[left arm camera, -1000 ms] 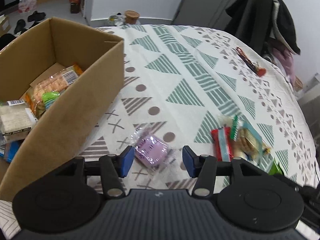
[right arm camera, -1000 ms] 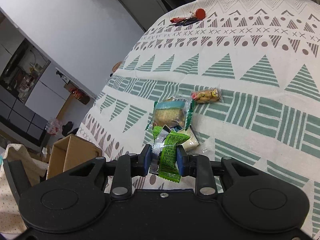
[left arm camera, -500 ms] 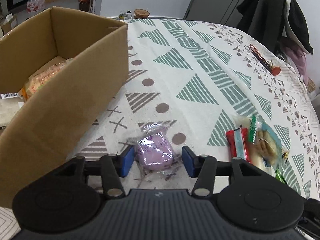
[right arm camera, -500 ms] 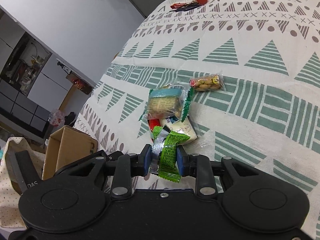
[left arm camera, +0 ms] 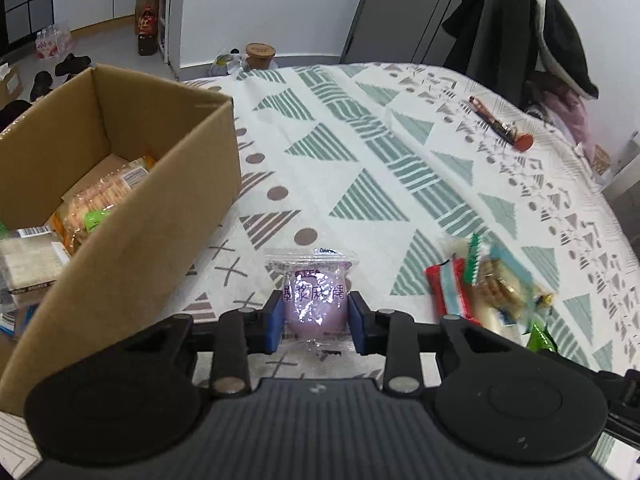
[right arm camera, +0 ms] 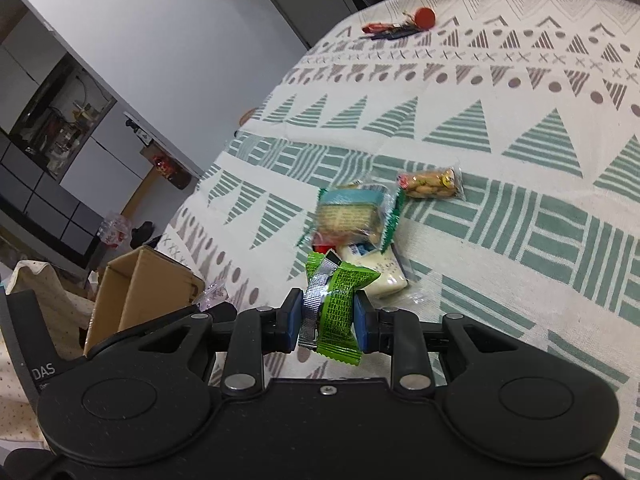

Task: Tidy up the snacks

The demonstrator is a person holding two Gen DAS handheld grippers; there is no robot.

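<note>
1. Your left gripper (left arm camera: 314, 318) has its blue jaws pressed against both sides of a purple snack packet (left arm camera: 313, 300), which sits low over the patterned cloth (left arm camera: 360, 152) of the tabletop.
2. Your right gripper (right arm camera: 328, 318) has its jaws clamped on a green snack packet (right arm camera: 338, 300) with a silver seam, held above the cloth.
3. Just beyond the green packet, a small heap of snacks (right arm camera: 356, 224) lies on the cloth: a blue-topped cracker pack over a red wrapper and a white pack, touching one another.
4. A clear bag of nuts (right arm camera: 430, 185) lies just beside that heap, apart from it.
5. To the left of your left gripper, the open cardboard box (left arm camera: 132, 216) stands on the tabletop; its near wall rises between the purple packet and the biscuit packs already inside.
6. A set of keys with a red fob (left arm camera: 504, 130) lies well apart near the far edge.
</note>
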